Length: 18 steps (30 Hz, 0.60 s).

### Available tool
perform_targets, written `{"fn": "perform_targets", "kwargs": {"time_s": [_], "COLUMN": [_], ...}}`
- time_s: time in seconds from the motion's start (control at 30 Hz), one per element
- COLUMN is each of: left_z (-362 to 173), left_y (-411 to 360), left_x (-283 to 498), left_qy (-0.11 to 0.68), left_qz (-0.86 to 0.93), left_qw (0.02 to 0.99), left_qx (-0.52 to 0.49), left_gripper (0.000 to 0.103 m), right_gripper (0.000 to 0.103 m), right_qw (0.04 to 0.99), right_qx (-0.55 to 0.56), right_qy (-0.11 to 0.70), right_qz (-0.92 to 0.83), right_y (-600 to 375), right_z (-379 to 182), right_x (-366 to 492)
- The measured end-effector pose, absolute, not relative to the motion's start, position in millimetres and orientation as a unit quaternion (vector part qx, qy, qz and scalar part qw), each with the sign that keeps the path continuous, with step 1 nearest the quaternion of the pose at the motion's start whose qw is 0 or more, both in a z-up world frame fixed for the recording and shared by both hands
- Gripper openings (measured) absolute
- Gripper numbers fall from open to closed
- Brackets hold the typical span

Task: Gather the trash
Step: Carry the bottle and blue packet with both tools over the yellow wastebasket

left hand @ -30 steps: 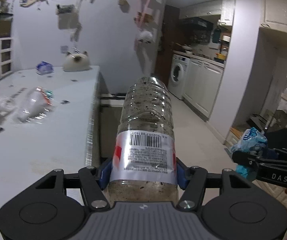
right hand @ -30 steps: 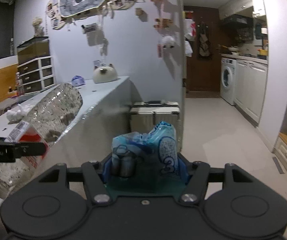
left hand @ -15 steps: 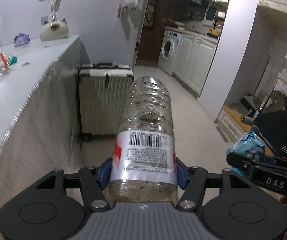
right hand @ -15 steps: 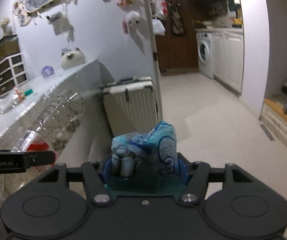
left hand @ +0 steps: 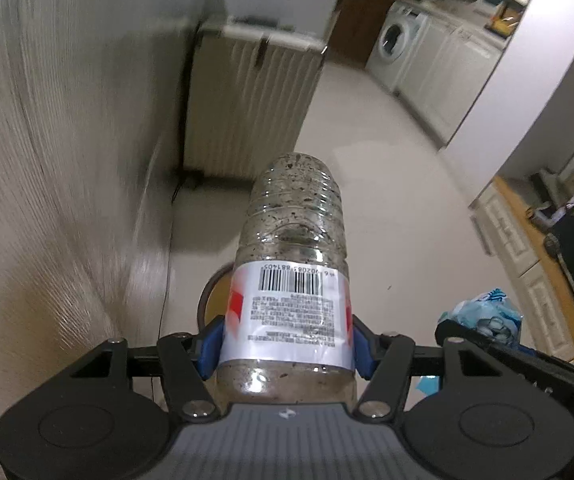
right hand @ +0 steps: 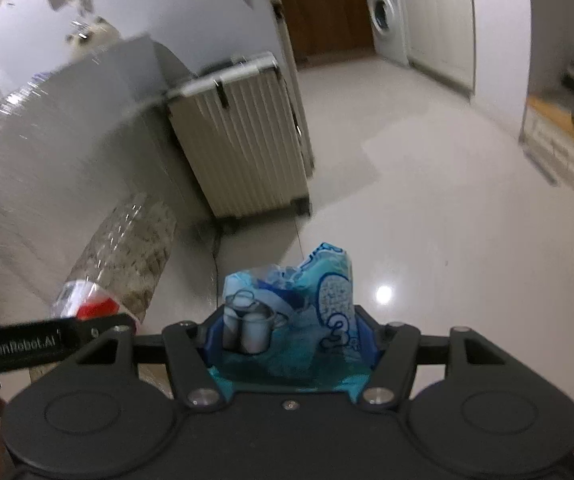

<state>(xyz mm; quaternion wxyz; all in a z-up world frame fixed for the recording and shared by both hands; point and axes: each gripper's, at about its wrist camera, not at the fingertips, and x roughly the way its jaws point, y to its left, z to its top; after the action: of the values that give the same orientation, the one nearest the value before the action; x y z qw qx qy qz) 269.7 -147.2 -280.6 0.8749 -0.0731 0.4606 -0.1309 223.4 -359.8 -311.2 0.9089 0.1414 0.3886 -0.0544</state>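
Observation:
A clear plastic bottle (left hand: 291,248) with a white barcode label and dark specks inside points away from me. My left gripper (left hand: 287,342) is shut on it at the label, a blue pad (left hand: 210,344) on each side. In the right wrist view the same bottle (right hand: 127,260) slants at the lower left. A crumpled blue snack wrapper (right hand: 291,316) stands between the blue pads of my right gripper (right hand: 289,340), which is shut on it. The wrapper (left hand: 483,316) shows again at the right of the left wrist view. Both grippers point down at the floor.
A ribbed cream suitcase (left hand: 247,108) stands on the pale floor (right hand: 427,220) beside the cloth-draped table side (left hand: 67,160). A dark round rim with a tan inside (left hand: 214,300) peeks out behind the bottle. A washing machine (right hand: 383,20) and white cabinets (left hand: 519,248) line the far side.
Both grippers have dropped and tipped downward, so the table top and wall have left the views and the floor and suitcase fill them. Both grips are unchanged.

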Motion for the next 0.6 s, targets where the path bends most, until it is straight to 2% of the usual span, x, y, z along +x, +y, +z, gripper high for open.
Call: {"fn": "perform_targets", "kwargs": {"time_s": [0.2,0.4,0.6], "left_z": [-348,-413,-466], "left_y": [-143,-141,-145], "left_x": [303,326,352], "left_qy": [0.509,0.548,0.582], "left_qz": [-0.115,-0.115,-0.125], "left_qw": [0.849,0.823,0.794], "left_qx": [-0.078,-0.092,-0.122], "left_gripper": [0.062,0.062,0.062], "right_gripper": [0.063,0.064,0.064], "right_qw": [0.878,0.862,0.847], "right_qx": [0.204,0.217,0.264], "right_qy": [0.422,0.451,0.453], "right_qz": [-0.094,-0.080,-0.087], "right_y": [-359,-355,-379], "right_z": [-384,-449,-476], "right_x": [258,279,291]}}
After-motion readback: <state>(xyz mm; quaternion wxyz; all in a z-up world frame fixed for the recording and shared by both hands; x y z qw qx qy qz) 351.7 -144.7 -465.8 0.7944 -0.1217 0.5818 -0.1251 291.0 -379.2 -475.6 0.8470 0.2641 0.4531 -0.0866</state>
